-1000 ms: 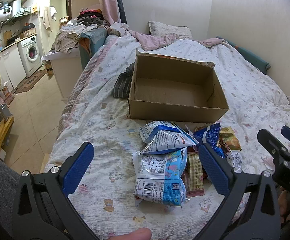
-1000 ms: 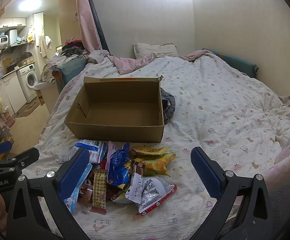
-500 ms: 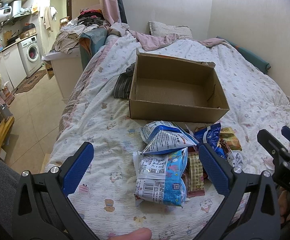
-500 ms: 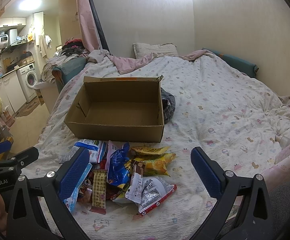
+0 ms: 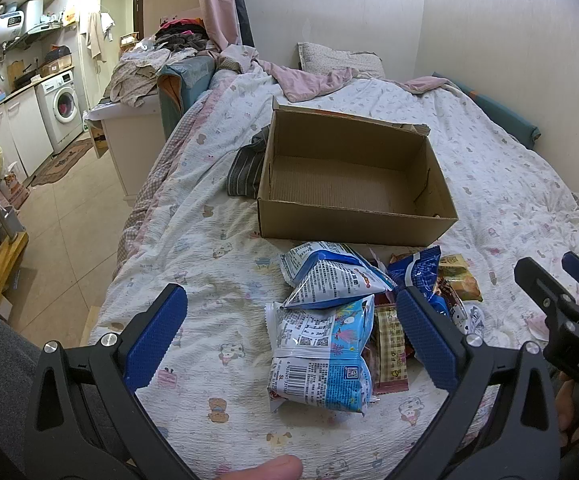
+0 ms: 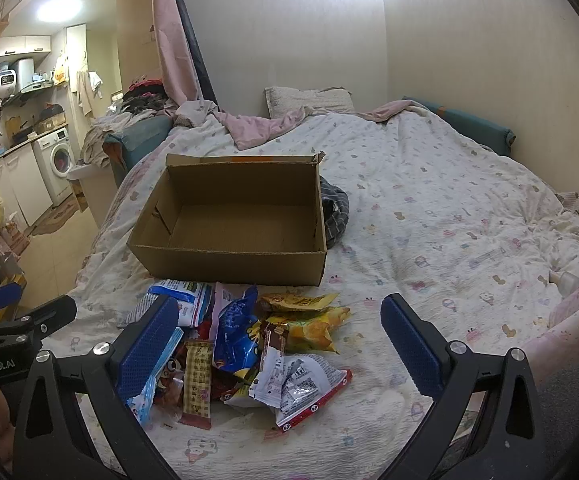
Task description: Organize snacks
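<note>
Bed quilt (image 6: 429, 208): cardboard box (image 6: 233, 258) w/ nothing inside, snack pile (image 6: 245, 340) beside it. "GenRobot.AI" is read on left gripper (image 5: 293, 332). Left and right gripper (image 6: 279, 344) are both released.

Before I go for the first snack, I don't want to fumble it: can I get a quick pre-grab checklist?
1. Left gripper open, holding nothing: ok.
2. Right gripper open, holding nothing: ok.
3. Cardboard box open on top, nothing seen inside: ok.
4. Snack pile right in front of the box: ok.
5. Blue and white packet lies on top between the left fingers: ok.
6. Packets overlap, so a grab may drag neighbours: not ok.
</note>
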The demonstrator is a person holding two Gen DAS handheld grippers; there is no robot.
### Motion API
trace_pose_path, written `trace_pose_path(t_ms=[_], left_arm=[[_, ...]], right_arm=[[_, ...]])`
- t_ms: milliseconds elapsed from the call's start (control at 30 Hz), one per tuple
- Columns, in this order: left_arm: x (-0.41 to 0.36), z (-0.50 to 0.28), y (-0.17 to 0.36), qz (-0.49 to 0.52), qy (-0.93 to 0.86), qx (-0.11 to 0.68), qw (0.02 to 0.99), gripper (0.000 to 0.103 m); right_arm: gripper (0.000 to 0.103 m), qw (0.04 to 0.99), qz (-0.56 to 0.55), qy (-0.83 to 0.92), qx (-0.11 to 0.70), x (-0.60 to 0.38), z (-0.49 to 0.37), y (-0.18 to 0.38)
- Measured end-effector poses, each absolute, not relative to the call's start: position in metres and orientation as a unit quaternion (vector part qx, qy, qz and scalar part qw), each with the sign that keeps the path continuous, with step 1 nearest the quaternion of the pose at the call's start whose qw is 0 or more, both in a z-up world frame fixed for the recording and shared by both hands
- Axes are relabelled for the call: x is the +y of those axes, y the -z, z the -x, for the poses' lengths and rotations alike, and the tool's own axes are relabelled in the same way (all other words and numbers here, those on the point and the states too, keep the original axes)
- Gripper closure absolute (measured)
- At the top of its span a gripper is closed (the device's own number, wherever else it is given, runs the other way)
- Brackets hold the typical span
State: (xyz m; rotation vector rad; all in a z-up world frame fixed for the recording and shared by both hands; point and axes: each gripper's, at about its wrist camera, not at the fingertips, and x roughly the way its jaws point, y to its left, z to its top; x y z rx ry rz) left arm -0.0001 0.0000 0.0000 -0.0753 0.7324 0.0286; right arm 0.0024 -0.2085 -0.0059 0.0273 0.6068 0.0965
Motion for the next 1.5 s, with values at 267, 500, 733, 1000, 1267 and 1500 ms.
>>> trace_pose_path(t_ms=[267,500,733,1000,1267,1500], left_arm=[[0.000,0.000,0.000,0.037,-0.014,0.358,0.933,0.000],[0.000,0.000,0.000,0.037,-0.014,0.358,0.933,0.000],[0.000,0.001,-0.001,0.037,-0.013,0.360,0.932,0.000],[0.000,0.001,-0.001,0.037,-0.012,0.360,0.932,0.000],[0.000,0.001,-0.001,0.037,-0.012,0.361,0.932,0.000],[0.013,-0.017,-0.012,0.052,-0.011,0.397,0.916,0.000]], right_arm=[[0.000,0.953,-0.014,-0.048,0.299,-0.209,-0.002,0.005],[0.000,0.953,-0.013,-0.047,0.298,-0.209,-0.002,0.005],[0.000,0.953,-0.013,-0.048,0.298,-0.209,-0.002,0.005],[0.000,0.953,-0.014,-0.047,0.298,-0.209,-0.002,0.005],[0.000,0.953,-0.014,-0.048,0.298,-0.207,-0.001,0.005],[0.000,0.945,-0.049,-0.076,0.316,-0.227,-0.021,-0.021]])
